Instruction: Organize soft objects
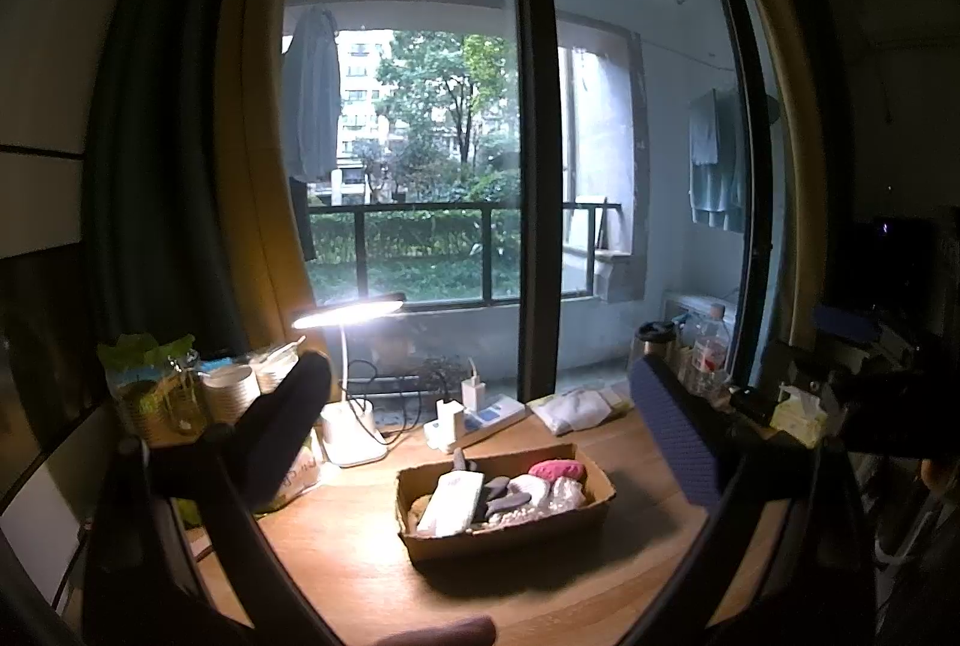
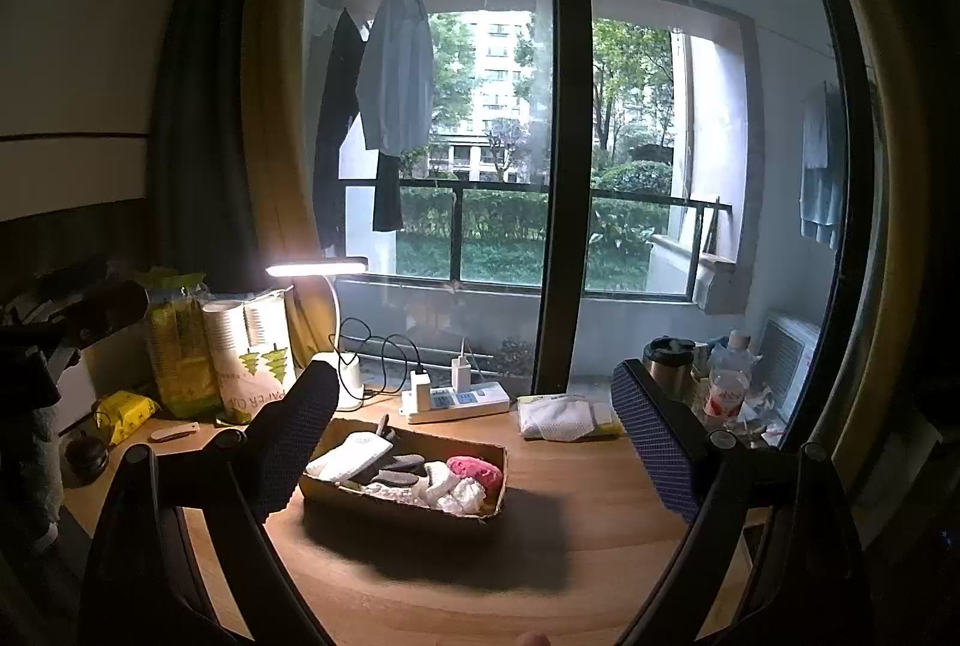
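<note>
Both the left gripper [image 1: 480,436] and right gripper [image 2: 474,442] hover spread and empty above the desk [image 2: 576,544], where the cardboard box [image 2: 414,505] holds soft objects [image 2: 474,469]; a careless reach may shove the light box.

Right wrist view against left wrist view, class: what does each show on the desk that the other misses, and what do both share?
Only the right wrist view shows the yellow packet and the paper-cup bag. Only the left wrist view shows the tissue pack at the right edge. Both share the cardboard box of soft items with its pink bundle, the lit lamp, the power strip, and open, empty grippers.
</note>
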Tool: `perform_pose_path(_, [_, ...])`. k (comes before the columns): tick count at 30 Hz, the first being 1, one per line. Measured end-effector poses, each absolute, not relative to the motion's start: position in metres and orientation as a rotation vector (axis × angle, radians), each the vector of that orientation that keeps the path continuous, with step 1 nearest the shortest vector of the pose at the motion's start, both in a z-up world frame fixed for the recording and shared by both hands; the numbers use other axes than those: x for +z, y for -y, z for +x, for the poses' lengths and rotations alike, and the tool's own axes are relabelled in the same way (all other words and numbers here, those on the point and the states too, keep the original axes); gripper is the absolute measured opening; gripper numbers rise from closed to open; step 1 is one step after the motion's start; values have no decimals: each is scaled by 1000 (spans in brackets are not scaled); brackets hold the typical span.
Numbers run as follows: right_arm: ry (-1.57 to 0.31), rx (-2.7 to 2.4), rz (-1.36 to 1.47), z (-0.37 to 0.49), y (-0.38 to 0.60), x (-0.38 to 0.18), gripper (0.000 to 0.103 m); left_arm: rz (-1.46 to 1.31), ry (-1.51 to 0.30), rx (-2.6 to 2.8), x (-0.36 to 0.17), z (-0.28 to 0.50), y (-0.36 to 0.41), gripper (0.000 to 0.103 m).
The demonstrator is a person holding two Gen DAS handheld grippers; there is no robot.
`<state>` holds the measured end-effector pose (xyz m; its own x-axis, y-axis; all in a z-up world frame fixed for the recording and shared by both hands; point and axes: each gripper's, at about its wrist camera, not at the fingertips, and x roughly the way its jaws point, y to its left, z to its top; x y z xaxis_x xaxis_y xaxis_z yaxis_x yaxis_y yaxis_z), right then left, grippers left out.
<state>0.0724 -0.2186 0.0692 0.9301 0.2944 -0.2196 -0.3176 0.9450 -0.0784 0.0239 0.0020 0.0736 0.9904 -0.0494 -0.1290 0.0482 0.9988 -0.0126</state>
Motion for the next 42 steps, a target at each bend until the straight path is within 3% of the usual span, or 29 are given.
perform_pose_path(42, [-222,314,-98,74,222,68,94,-17,-108,-51,74,22,-2,101])
